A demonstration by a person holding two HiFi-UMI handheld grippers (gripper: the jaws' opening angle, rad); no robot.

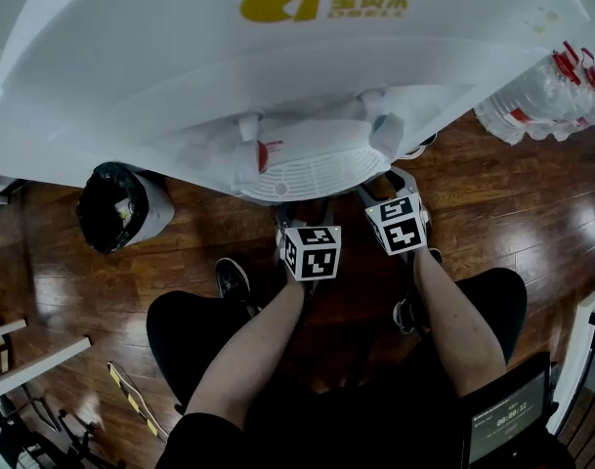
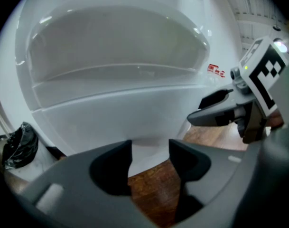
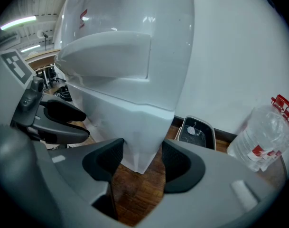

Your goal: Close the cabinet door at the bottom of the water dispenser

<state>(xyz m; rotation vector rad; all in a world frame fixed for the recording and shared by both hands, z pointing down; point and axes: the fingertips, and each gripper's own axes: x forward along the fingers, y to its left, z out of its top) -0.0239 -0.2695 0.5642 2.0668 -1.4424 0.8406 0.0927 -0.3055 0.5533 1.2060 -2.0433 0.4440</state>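
The white water dispenser (image 1: 277,57) fills the top of the head view, with its round drip tray (image 1: 307,169) jutting out in front. Its lower front panel (image 2: 111,120), the cabinet door, looks flush with the body; I see no gap. My left gripper (image 2: 150,158) points at that panel from close by, jaws apart with only floor between them. My right gripper (image 3: 142,160) points at the dispenser's lower corner (image 3: 135,132), also open and empty. In the head view both grippers' marker cubes, left (image 1: 312,252) and right (image 1: 400,225), sit just under the drip tray.
A black-bagged bin (image 1: 116,208) stands left of the dispenser. Clear water bottles (image 1: 546,96) lie at the right. A small dark tray (image 3: 196,129) sits on the wooden floor (image 1: 63,281) by the wall. The person's legs and shoes (image 1: 233,281) are below the grippers.
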